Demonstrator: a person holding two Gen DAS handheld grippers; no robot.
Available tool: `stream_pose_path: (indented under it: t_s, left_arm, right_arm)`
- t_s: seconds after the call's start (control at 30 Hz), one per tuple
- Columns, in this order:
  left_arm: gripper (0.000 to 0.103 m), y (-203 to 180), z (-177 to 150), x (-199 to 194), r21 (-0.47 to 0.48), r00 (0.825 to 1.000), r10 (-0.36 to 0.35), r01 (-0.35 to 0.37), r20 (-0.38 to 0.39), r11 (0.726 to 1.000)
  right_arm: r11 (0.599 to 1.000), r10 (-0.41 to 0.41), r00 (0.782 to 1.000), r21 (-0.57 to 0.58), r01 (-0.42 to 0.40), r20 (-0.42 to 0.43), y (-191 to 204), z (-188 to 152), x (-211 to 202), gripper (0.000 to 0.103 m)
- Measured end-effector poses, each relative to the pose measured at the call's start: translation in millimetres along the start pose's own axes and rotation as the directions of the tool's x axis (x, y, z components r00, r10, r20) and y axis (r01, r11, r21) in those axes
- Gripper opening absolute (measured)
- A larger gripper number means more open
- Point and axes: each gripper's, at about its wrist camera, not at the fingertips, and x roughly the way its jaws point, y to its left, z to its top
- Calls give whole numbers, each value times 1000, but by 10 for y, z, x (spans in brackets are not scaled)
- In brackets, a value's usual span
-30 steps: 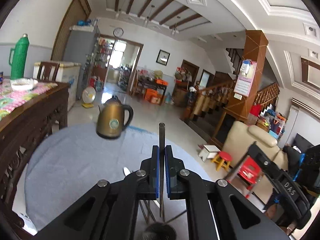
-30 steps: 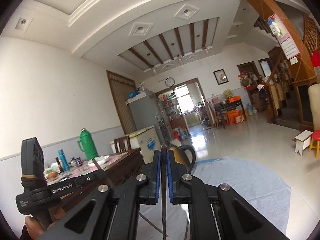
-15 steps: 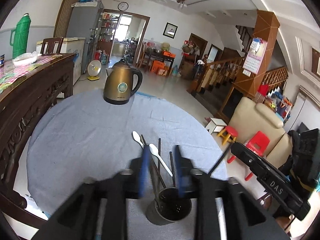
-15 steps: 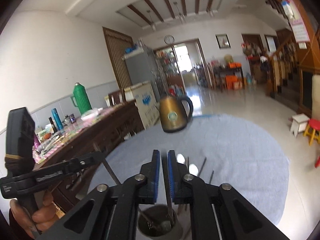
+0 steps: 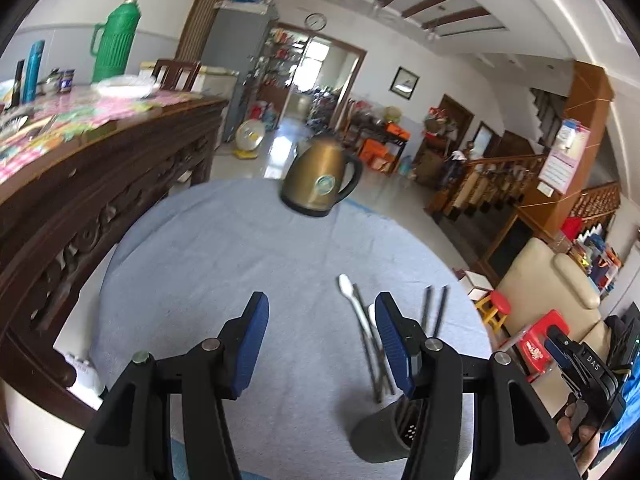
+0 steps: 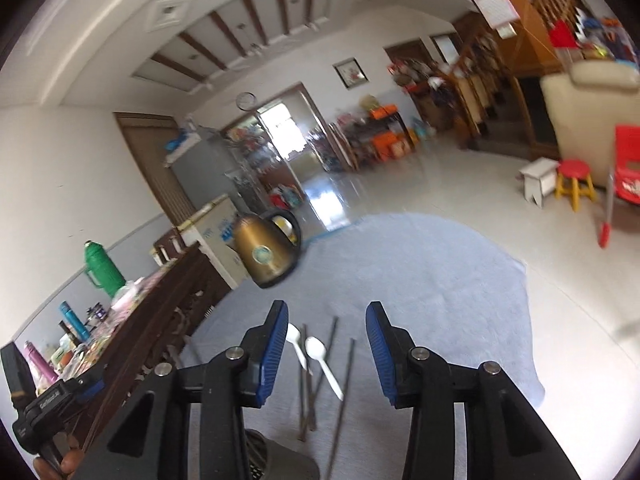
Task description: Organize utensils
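Dark chopsticks and two white spoons are seen loose on the cloth ahead of the empty, just-opened right gripper and left gripper, with the holder below them barely filled.

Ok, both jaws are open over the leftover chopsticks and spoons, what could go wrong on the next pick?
1. The chopsticks and spoons lie crossed in one pile, so a pinch may lift two or drag a neighbour.
2. The holder stands right at the pile's near end, partly hidden behind the left gripper; a low reach could tip it.
3. The right gripper aims at the same pile, so the two may collide.
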Motion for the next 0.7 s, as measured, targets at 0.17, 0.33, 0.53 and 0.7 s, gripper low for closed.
stream_pose_path:
  t_s: [0.17,0.33,0.53,0.7]
  left_arm:
    - [56,62,-101,212,-6,998,33,-34,-53,999]
    - [56,149,-272,458,-2,989,74,-75,-125,997]
    - [56,288,-438,756,-9,970,118,-123,-213,992]
    - [56,376,-529,955,-14,956,139,-148,-260,989]
  right_arm:
    - [1000,-12,998,-4,12,-66,-99,-103,149,43]
    - [999,-35,989,12,37,-144,-239,-216,356,43]
    - [997,-70,964,21,77,-256,-358,-378,670,43]
    - [995,-83,941,23,96,-329,-460,-526,864,43]
